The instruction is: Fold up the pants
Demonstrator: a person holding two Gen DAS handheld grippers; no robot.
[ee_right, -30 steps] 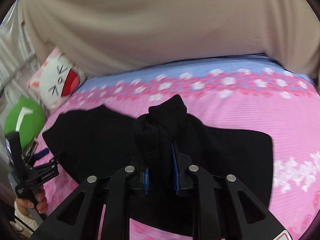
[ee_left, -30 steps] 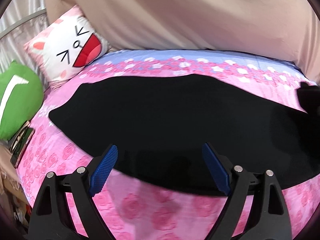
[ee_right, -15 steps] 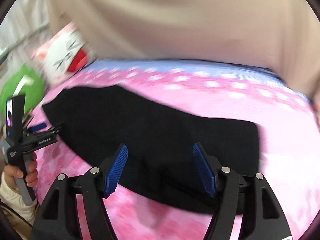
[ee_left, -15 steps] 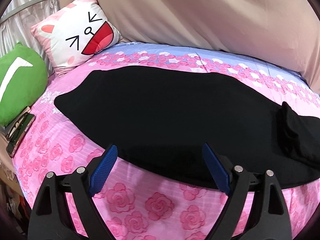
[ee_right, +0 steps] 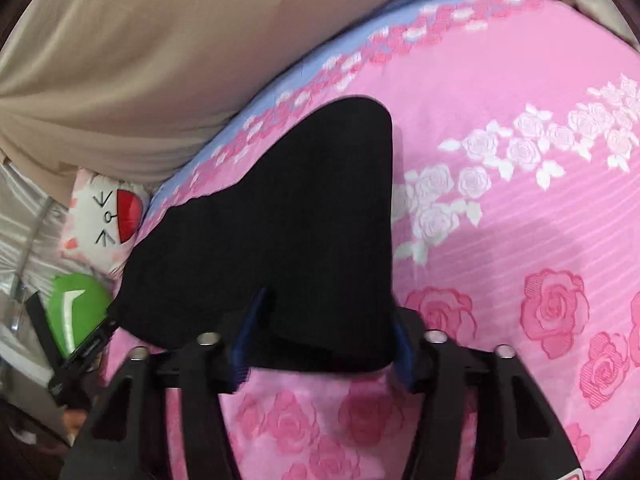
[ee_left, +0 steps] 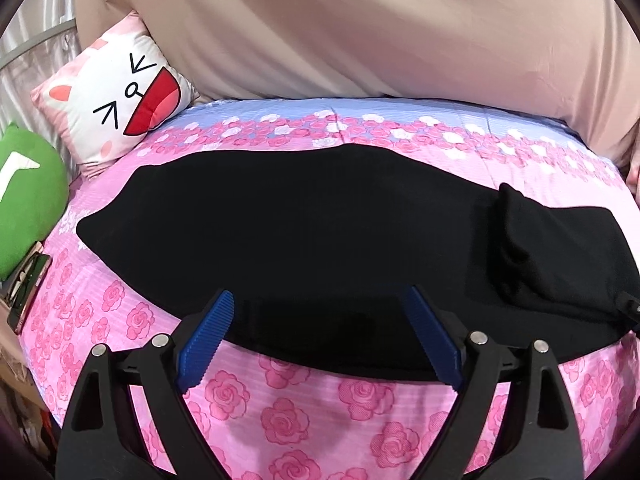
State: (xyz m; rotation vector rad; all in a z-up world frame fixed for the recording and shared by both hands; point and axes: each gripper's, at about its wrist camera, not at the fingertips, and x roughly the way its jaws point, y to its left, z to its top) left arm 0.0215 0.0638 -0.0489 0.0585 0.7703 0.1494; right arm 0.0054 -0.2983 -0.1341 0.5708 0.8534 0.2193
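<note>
On the pink rose-print bedsheet (ee_left: 280, 412), my left gripper (ee_left: 318, 338) and right gripper (ee_right: 320, 338) hover spread over long black fabric pants (ee_left: 304, 232)

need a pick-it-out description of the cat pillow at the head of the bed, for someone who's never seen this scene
Start at the pink rose-print bed sheet with the black pants spread across it. Follow the pants to the bed's far left corner, where two cushions sit. The cat pillow is the white-and-pink square one with a drawn squinting face and open red mouth; its neighbour, the green cushion, is plain green with a white mark.
</note>
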